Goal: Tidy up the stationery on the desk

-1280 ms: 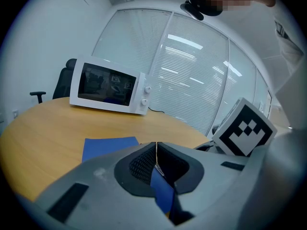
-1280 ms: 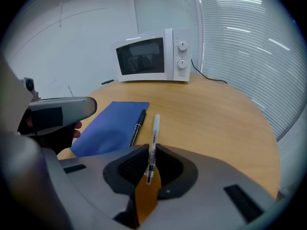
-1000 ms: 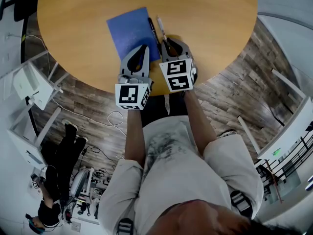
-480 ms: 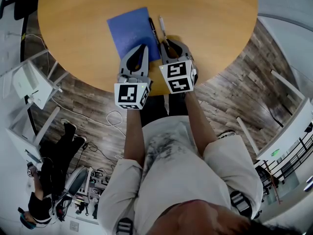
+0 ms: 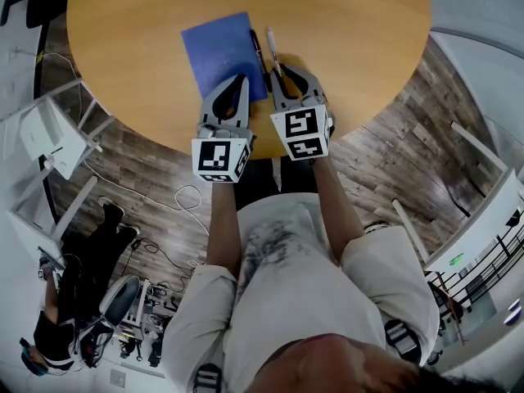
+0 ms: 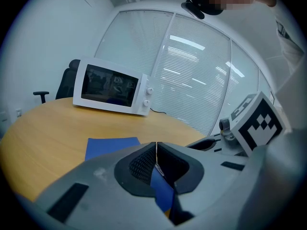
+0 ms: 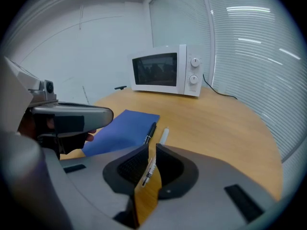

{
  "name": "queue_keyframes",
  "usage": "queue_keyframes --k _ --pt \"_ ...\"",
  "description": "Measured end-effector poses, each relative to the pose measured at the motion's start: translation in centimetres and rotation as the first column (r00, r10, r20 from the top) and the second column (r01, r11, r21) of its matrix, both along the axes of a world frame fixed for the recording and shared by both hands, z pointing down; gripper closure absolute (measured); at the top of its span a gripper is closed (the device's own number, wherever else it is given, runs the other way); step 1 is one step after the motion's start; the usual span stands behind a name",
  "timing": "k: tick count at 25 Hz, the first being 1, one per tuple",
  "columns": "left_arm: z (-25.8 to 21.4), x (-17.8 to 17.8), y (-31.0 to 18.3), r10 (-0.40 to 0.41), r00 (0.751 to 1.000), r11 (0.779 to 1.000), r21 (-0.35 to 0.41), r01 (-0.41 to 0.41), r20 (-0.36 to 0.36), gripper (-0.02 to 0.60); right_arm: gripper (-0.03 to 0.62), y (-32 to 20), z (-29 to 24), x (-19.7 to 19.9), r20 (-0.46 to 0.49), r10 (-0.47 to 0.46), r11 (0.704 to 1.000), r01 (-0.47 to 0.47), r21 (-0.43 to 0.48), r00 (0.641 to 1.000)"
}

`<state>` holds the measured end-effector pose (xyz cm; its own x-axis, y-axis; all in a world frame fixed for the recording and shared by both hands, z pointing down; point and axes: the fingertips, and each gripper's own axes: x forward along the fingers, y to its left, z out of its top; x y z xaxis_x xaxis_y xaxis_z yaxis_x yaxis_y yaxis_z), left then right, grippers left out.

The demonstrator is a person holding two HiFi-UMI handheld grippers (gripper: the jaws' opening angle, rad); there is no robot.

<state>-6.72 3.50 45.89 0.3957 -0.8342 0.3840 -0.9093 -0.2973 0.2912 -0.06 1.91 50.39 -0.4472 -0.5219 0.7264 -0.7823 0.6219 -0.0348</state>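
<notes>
The stationery is being carried on the round wooden surface [image 5: 352,47]. A blue notebook [image 5: 219,51] is lying flat, with a black pen [image 5: 256,46] just beside its right edge and a white pen [image 5: 271,46] just beside that. The right gripper [image 7: 149,150] is being held low over the white pen's near end. Its jaws are drawn in to a narrow slot with the barrel lying in it, apparently pinched. The left gripper [image 6: 156,145] is being held closed, its jaws meeting on nothing, over the notebook's near corner.

The white pen is being judged light, stiff and smooth, so it is likely to pivot or slip if taken only at its end. A hold nearer mid-barrel is being favoured. The notebook is being judged thin and flexible, and best taken by an edge.

The pen's near end and the notebook's near corner are being covered by the grippers in the head view. Whether the barrel is truly clamped is not being settled by the right gripper view. No holder for the stationery is being shown.
</notes>
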Motion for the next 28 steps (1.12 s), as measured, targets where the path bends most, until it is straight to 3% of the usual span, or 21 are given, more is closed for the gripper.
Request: queue_keyframes --k 12,19,28 --pt "-3.3 -0.8 0.7 -0.025 1.000 0.999 0.042 0.025 0.008 0.569 0.531 -0.5 -7.1 -1.7 0.112 -0.170 0.967 0.144 0.210 0.979" --pt "-4.8 -1.5 1.4 -0.039 0.999 0.998 0.055 0.039 0.005 0.571 0.531 0.2 -9.2 -1.5 0.246 -0.196 0.968 0.147 0.204 0.949" --pt "-5.1 -2.5 2.3 -0.064 0.998 0.997 0.045 0.064 0.003 0.569 0.531 1.4 -9.4 -0.9 0.309 -0.196 0.975 0.151 0.162 0.931"
